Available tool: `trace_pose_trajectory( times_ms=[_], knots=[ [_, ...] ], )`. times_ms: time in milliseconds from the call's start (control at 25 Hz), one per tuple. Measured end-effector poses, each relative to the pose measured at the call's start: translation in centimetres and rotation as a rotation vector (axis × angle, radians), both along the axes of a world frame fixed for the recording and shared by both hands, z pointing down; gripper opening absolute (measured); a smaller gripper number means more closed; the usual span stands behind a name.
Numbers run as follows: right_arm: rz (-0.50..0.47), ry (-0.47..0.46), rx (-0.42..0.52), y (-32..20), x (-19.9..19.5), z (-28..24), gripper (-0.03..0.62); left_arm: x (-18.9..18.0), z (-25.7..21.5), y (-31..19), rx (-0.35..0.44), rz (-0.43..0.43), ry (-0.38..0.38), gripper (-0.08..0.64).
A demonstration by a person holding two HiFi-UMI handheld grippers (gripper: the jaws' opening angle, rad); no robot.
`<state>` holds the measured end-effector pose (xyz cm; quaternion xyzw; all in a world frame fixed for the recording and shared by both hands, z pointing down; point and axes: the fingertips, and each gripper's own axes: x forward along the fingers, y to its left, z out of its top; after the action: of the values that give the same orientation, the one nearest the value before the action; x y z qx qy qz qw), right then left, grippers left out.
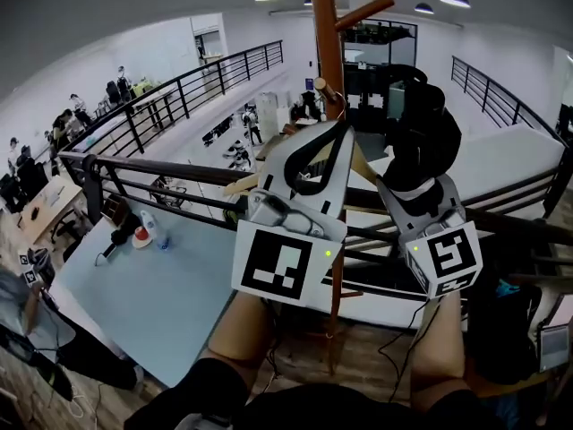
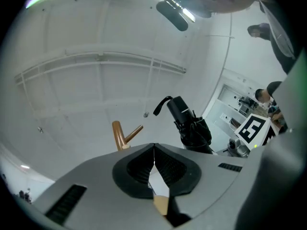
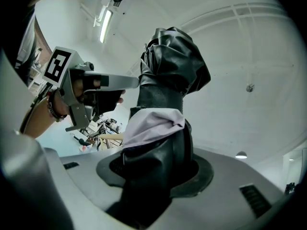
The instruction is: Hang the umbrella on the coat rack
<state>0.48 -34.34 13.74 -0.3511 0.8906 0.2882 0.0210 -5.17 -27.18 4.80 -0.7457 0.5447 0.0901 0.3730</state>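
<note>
Two grippers up at rack (image 1: 325,25). Right gripper (image 3: 158,162) clamped round umbrella (image 3: 172,75), strap (image 2: 162,103) free for peg (image 1: 365,11); left gripper (image 2: 154,152) closed, empty.

Shiny black cloth umbrella (image 3: 168,75), smooth varnished wooden coat rack (image 1: 327,34), black metal railing (image 1: 161,166)

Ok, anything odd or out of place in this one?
Nothing damaged or spilled. The one untidy thing is the folded black umbrella clamped in the right gripper: its canopy is loosely bunched, and a pale flap of fabric sticks out just above the jaws.
</note>
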Motion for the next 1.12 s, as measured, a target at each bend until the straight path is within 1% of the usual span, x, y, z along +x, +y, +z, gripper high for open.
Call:
trace_pose_trajectory(
  times_ms=[320,680,880,1000,1120],
  knots=[
    [-0.03,-0.028,0.024,-3.4,0.0,-2.6,0.227,1.5,-4.1,-0.7,0.073,-0.067,-0.048,0.014],
    [-0.078,-0.051,0.066,-6.5,-0.1,-6.1,0.227,2.5,-8.4,-1.3,0.168,-0.206,-0.085,0.014],
    [-0.105,-0.054,0.08,-8.3,-0.3,-8.8,0.227,2.8,-10.8,-2.6,0.165,-0.267,-0.105,0.014],
    [-0.12,-0.05,0.075,-9.3,-0.6,-8.8,0.227,2.4,-11.1,-2.5,0.187,-0.33,-0.114,0.014],
    [-0.133,-0.045,0.064,-10.0,-1.0,-8.6,0.227,2.2,-11.2,-2.3,0.189,-0.381,-0.114,0.014]
  ],
)
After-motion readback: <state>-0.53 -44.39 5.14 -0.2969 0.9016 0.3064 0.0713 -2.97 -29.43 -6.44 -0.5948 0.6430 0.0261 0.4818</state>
